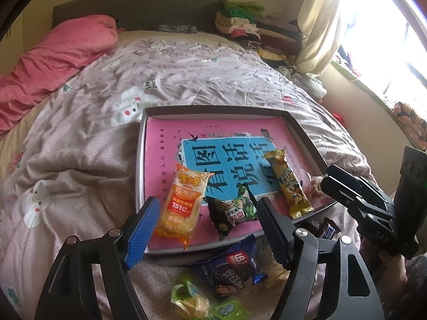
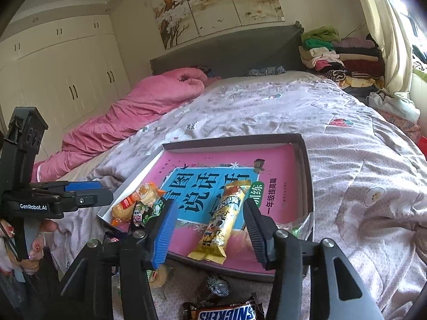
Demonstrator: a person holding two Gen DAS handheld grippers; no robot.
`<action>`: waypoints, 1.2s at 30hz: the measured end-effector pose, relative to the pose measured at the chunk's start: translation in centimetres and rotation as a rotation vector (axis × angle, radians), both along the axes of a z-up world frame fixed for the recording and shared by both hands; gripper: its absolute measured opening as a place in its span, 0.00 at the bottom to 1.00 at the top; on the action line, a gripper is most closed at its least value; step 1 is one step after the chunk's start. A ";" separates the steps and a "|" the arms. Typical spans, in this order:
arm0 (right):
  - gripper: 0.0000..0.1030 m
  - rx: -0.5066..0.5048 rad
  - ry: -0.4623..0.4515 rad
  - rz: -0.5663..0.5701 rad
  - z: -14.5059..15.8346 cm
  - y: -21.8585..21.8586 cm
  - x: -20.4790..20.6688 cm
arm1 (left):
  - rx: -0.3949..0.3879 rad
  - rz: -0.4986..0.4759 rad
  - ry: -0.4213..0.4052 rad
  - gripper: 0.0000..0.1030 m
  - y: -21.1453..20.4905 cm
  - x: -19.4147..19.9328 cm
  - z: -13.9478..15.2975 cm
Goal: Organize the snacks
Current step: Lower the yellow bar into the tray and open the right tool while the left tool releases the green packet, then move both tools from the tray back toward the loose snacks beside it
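Left wrist view looks over a shallow grey cardboard tray lying on a creased floral quilt; a glossy pink and blue book lines its floor. In the tray lie a crinkly orange rice-cracker packet, a dark green-printed sachet, a long yellow bar wrapper and a clear-wrapped reddish sweet. Outside it, on the quilt near the camera, sit a navy biscuit packet, a green-wrapped pale sweet and a Snickers bar. The left gripper has its ribbed jaws spread wide, empty, with the orange packet and green sachet between them. The right gripper appears side-on at the tray's corner.

Right wrist view alone shows the white wardrobe, a tree painting and the hand holding the left gripper. There the right gripper also stands wide apart, empty, framing the yellow bar wrapper, with the Snickers bar below.
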State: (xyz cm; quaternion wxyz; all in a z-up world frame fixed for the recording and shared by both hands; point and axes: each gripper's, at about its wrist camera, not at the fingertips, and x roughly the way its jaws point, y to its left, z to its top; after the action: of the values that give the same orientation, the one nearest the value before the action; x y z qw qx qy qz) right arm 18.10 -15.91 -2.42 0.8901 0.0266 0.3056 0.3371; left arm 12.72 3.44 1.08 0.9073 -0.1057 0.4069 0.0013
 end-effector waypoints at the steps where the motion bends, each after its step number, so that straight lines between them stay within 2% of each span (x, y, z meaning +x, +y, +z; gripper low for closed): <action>1: 0.52 0.010 -0.004 0.003 0.1 -0.1 -0.1 | 0.004 0.005 -0.003 0.74 0.0 -0.2 0.2; 6: 0.60 0.047 -0.041 0.002 1.0 -1.0 -0.6 | 0.021 0.010 -0.008 0.75 -0.1 -0.8 0.8; 24: 0.74 0.117 -0.100 -0.035 3.0 -3.5 -2.3 | 0.025 0.060 0.008 0.75 1.4 -3.6 1.6; 36: 0.75 0.074 -0.077 0.008 2.4 -2.7 -5.4 | 0.023 0.058 0.027 0.75 1.4 -5.2 1.0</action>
State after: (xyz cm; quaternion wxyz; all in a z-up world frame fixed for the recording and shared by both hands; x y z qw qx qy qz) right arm 12.68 -18.59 -0.02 0.8983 0.0450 0.2584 0.3525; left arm 7.48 4.84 2.07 0.9024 -0.1071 0.4160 0.0338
